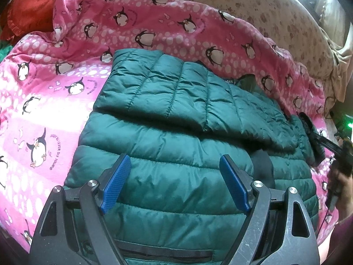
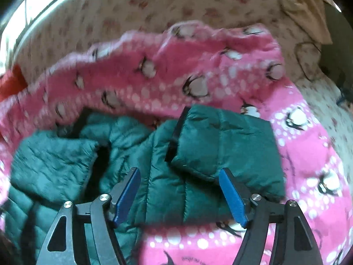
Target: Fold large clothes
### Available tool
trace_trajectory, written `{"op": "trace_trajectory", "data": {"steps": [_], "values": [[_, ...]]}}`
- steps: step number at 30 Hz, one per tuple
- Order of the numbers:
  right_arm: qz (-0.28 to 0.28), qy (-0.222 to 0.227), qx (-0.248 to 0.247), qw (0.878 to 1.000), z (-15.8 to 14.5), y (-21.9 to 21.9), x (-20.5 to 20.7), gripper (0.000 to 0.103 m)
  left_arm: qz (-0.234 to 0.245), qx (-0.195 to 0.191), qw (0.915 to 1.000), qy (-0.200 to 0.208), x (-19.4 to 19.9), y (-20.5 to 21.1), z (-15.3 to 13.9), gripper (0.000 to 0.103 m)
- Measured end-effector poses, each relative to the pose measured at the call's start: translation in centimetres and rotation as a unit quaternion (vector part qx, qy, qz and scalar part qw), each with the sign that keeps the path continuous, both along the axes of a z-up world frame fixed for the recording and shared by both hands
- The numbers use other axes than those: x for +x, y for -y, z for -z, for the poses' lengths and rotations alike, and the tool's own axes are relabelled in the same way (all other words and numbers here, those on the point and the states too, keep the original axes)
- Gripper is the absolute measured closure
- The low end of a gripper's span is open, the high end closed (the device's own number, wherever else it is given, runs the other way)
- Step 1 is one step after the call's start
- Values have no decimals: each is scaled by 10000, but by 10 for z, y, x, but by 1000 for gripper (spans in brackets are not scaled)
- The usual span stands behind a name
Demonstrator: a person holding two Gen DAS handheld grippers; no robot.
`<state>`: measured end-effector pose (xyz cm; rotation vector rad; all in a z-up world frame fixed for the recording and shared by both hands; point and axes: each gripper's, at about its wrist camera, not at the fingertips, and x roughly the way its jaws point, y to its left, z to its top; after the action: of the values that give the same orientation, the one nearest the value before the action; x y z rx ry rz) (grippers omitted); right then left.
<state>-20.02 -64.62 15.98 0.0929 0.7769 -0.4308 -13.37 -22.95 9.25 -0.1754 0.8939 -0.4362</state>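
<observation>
A dark green quilted puffer jacket (image 1: 176, 132) lies on a pink penguin-print blanket (image 1: 44, 101), with one sleeve folded across its body. My left gripper (image 1: 175, 161) is open and empty just above the jacket's lower part. In the right wrist view the jacket (image 2: 167, 187) is blurred; a sleeve (image 2: 225, 143) lies folded over it at the right. My right gripper (image 2: 179, 174) is open and empty, hovering over the jacket near that sleeve's cuff. The right gripper also shows at the far right of the left wrist view (image 1: 339, 152), too small to read.
The blanket (image 2: 308, 154) covers a bed with a beige floral sheet (image 1: 253, 6) behind it. A red cloth (image 1: 28, 6) lies at the back left. A crumpled beige cloth (image 2: 308, 6) sits at the back right.
</observation>
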Motion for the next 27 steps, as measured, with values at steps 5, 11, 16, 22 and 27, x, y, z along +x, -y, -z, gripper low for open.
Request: {"op": "trace_trajectory", "data": {"steps": [5,11,16,22,27], "values": [[564,-196,-132,9981,4,22,28,55,-2,1,10000,-10,0,0,-1,20],[458,809,848,9921,-37,35,-15,81,-40,-63,10000,-20,2,-4,0,20],[-295,1118,1325,9844,-69,0,-37,81,-53,-206,9998,5,0,-9,-5,20],[-997,1079,1776,9731,-77,-68,-17,81,-84,-275,9995,153,-6,-18,-19,20],[-1453,879,2155,9616,-54,-126,16,81,-136,-240,9995,157,-5,-26,-20,20]]}}
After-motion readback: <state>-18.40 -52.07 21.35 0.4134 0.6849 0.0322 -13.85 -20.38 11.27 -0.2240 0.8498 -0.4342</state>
